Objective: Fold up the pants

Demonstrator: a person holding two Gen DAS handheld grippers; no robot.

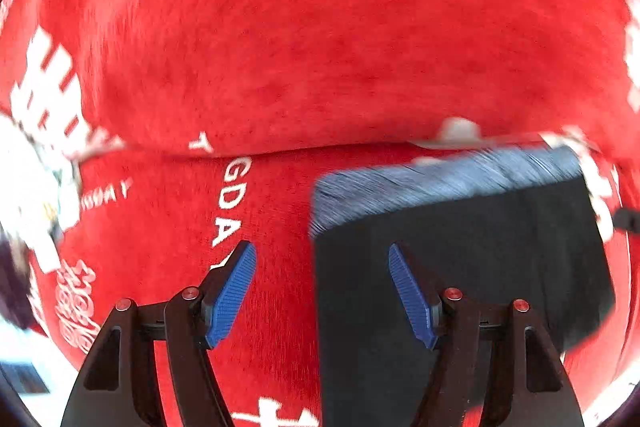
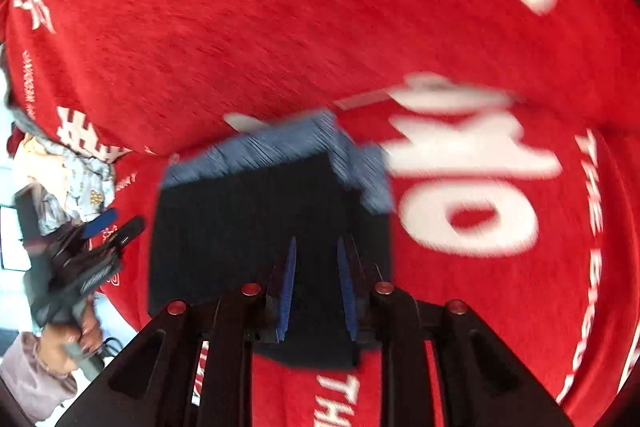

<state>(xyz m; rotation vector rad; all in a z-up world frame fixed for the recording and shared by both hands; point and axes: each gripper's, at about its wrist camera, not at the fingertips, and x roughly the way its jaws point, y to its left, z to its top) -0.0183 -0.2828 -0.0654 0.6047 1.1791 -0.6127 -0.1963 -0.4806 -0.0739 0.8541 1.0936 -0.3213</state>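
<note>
- Lying folded on the red cloth point(image 1: 320, 47), the dark pants point(image 1: 460, 259) fill the lower right of the left wrist view.
- Left gripper point(image 1: 322, 259) gapes wide, empty.
- Right gripper point(image 2: 316, 247) stands narrow above the pants, not gripping.

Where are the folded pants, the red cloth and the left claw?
folded pants point(image 2: 256, 227): right wrist view, dark top face.
red cloth point(image 1: 320, 27): left wrist view, bare plain area.
left claw point(image 1: 322, 291): left wrist view, gap between blue pads.

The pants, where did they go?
The folded dark pants lie on the red cloth, right below the right gripper; in the left wrist view they sit right of centre.
</note>
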